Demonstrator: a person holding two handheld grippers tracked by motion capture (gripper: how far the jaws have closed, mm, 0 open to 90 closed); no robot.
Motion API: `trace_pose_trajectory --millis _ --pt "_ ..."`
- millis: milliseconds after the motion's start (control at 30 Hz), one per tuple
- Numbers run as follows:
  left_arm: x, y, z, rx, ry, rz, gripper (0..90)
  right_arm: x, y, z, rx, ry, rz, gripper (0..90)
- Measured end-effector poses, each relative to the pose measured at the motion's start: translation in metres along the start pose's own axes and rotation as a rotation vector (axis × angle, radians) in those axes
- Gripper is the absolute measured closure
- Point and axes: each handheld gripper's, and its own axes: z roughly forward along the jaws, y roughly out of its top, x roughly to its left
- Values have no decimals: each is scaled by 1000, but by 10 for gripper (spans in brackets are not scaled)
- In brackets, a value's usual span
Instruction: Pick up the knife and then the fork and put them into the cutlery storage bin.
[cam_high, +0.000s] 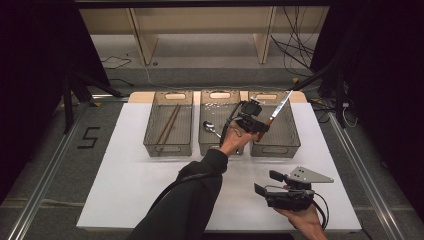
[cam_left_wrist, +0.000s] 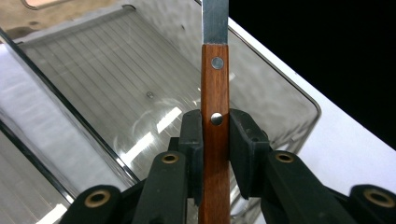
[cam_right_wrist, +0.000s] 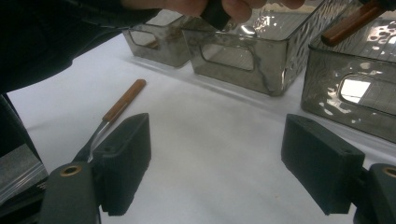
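Left hand-held gripper (cam_left_wrist: 215, 140) clamps knife (cam_left_wrist: 215, 121) over right bin (cam_left_wrist: 116, 79); spoon (cam_high: 211, 127) lies in middle bin (cam_high: 218, 95).

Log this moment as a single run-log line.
left claw: shut on knife | position: above right bin | right claw: open, idle over table | spoon: middle bin

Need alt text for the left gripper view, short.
Left gripper clamps the wooden handle of a knife, steel blade pointing up, over a clear ribbed plastic bin on a white table.
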Motion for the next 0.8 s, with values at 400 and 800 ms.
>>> trace_pose_trajectory --millis 400,800 --pt "0 9 -25 16 -17 10 393 0 0 0 3 -1 2 250" --pt "7 -7 -66 41 -23 81 291 1 0 2 9 -6 -4 249"
